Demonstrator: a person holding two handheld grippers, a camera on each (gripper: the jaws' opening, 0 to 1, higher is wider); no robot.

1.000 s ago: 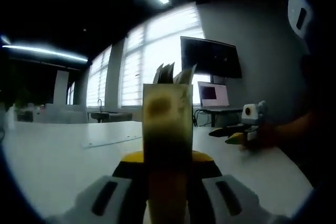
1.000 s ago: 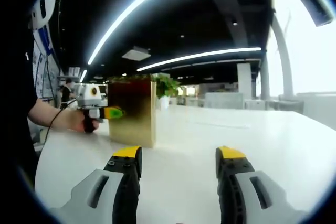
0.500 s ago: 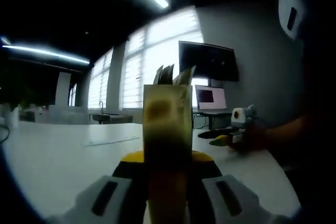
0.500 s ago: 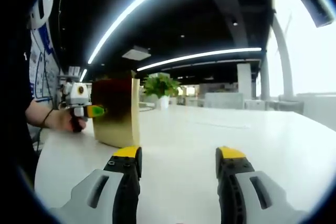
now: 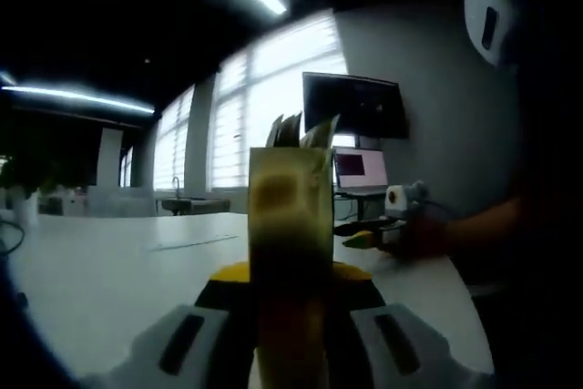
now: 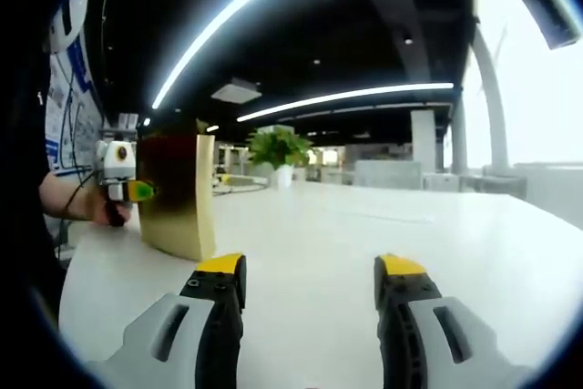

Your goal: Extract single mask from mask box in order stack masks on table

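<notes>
Progress: no mask lies loose on the desk (image 6: 364,261); judged from this, extraction has not begun and the whole stack remains to be built.
Mask box (image 5: 291,252): a tall gold carton, held upright just above or on the white desk; which cannot be told. Pale mask edges (image 5: 301,129) fan out of its open top.
Left claw (image 5: 290,316): jaws pressed against the two sides of the mask box, pinching it low down; the carton rises straight up between the yellow jaw tips.
Same grip, right gripper view: the left claw (image 6: 137,191) meets the mask box (image 6: 175,193) from the side, a hand (image 6: 98,205) behind it.
Right claw (image 6: 310,281): jaws spread wide with bare desk between them, gripping nothing.
Box relative to right claw: well apart, off to its left and farther along the desk.
Right claw, left gripper view (image 5: 360,236): low over the desk, beside the box and apart from it.
Remaining: bring the right claw to the box top, pinch one mask edge, draw it out, lay it down, repeat.
</notes>
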